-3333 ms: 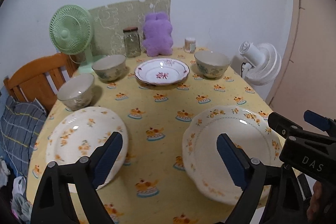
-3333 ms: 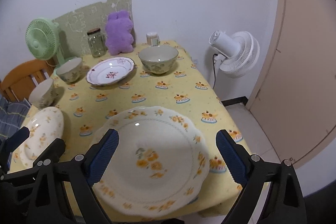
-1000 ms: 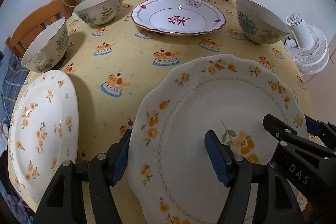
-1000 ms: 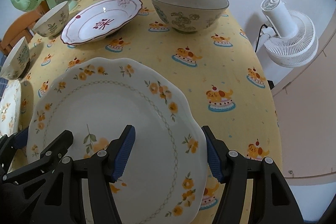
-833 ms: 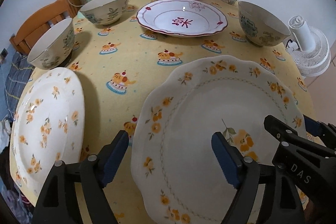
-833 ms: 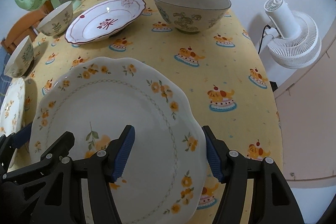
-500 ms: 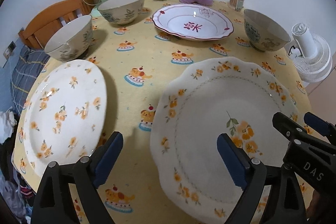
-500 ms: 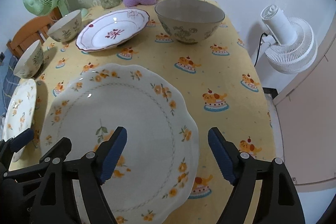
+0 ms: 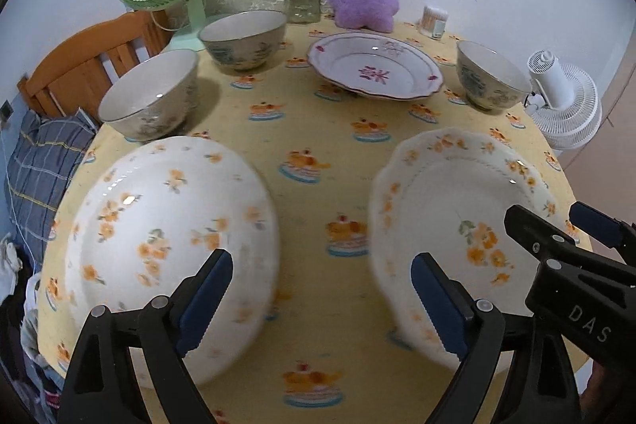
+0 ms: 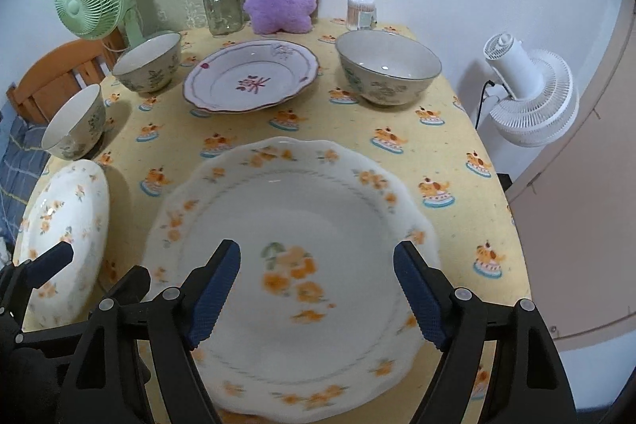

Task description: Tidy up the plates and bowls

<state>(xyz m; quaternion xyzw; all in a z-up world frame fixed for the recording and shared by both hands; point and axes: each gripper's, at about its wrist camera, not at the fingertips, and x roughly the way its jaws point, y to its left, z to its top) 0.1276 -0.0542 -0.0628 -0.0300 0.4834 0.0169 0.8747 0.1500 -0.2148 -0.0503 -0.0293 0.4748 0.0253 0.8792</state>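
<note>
Scalloped plate: glazed, prob. slick, brittle; take by rim. Right tool and left tool wide, empty.

Light: soft, even, indoor
Glare: small glints on near plates
Blur: near plates smeared
Edges: fisheye-bent, dark corners

Black-framed tongs with ridged blue pads, silver screws, white "DAS" lettering.
</note>
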